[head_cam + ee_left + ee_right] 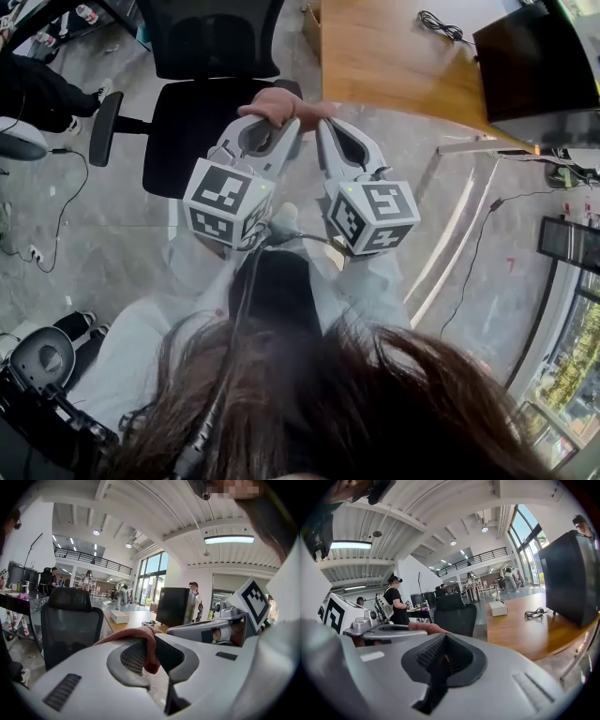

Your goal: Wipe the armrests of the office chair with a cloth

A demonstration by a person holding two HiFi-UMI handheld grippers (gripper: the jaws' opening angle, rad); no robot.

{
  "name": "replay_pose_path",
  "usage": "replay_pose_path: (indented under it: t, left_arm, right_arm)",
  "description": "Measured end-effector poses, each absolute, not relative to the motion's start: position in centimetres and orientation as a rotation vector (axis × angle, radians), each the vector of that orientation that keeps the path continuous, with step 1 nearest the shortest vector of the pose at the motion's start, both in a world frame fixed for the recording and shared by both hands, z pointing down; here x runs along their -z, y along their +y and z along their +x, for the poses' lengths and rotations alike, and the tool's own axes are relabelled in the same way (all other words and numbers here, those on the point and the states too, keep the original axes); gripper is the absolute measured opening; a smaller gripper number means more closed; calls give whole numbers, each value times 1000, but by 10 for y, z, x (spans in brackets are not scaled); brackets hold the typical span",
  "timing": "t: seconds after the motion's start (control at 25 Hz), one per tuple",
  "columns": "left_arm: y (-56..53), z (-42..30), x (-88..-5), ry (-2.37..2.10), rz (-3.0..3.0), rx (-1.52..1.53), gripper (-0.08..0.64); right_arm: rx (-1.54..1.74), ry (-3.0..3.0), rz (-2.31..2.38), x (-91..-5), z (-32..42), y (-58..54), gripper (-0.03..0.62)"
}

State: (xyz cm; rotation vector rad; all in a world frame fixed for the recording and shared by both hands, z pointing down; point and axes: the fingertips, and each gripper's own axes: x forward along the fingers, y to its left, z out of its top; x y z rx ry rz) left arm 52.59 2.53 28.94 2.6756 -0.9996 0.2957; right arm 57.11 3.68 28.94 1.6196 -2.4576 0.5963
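Head view: a person holds two grey grippers side by side at the centre of the frame, tips pointing toward a black office chair [202,122] in the upper left. The left gripper [287,129] is clamped on a cloth [281,101] – a salmon-pink, nubby piece, bunched into a soft ridge across the tips just above the far edge of the chair's seat. The left gripper view shows the cloth draped over one jaw, a folded end hanging down into the pinch between the two. The right gripper [325,129] sits just beside it, jaws pressed together with nothing between them; in its own view the cloth shows only as a pink strip at centre left. One armrest [103,129] juts out at the chair's left side, well apart from the cloth; whether the cloth touches the chair's other side cannot be told. A wooden table [394,56] fills the upper right, carrying a dark monitor [534,66] and a coiled cable [441,25].
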Motion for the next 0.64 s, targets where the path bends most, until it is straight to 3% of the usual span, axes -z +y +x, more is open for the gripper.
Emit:
replay_pose_path:
  t: [0.64]
  left_arm:
    - [26, 514, -288, -1034, 2668, -278, 48]
  right_arm:
    - [-553, -2454, 1624, -289, 567, 42, 0]
